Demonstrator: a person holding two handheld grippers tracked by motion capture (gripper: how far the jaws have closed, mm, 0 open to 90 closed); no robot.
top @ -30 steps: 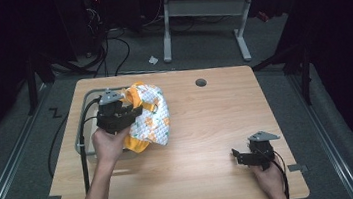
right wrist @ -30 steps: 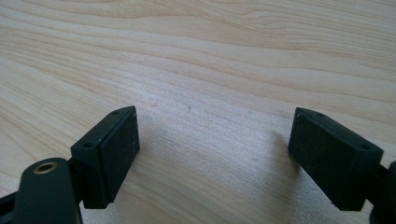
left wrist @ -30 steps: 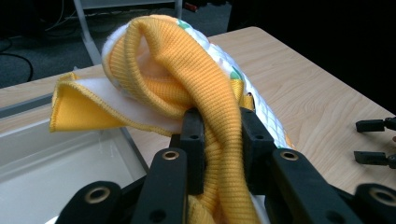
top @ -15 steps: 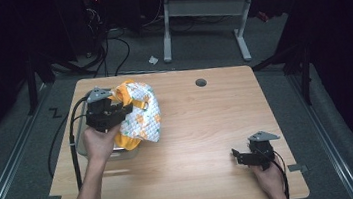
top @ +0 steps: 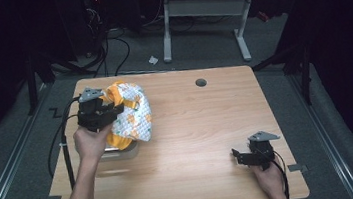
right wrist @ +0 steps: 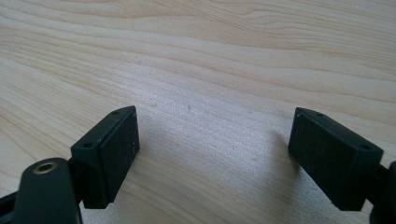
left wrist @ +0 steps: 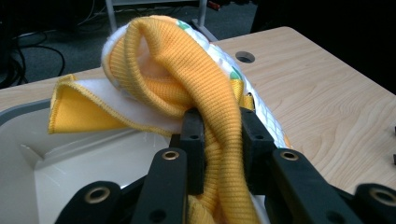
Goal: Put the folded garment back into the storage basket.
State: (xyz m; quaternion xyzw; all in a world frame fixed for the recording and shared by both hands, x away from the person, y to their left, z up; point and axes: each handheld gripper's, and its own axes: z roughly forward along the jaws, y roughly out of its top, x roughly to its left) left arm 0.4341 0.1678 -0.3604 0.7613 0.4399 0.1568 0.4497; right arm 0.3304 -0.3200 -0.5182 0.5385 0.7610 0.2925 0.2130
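Note:
A bunched yellow and white patterned cloth (top: 130,116) hangs over the left side of the wooden table. My left gripper (top: 109,112) is shut on it. In the left gripper view a thick yellow ribbed fold of the cloth (left wrist: 187,74) runs between the two black jaws of the left gripper (left wrist: 220,135), which squeeze it. Below the cloth lies a pale tray (left wrist: 65,154). My right gripper (top: 236,156) rests near the table's front right corner. The right gripper (right wrist: 212,144) stands open, with bare wood between its pads.
The pale tray (top: 120,153) sits at the table's left, partly under the cloth. A round cable hole (top: 201,82) is near the far edge. Black cables (top: 63,142) trail off the left side. Another desk's legs (top: 241,26) stand on the floor beyond.
My left hand has carried the cloth leftward across the table, over the tray. The right hand has stayed put.

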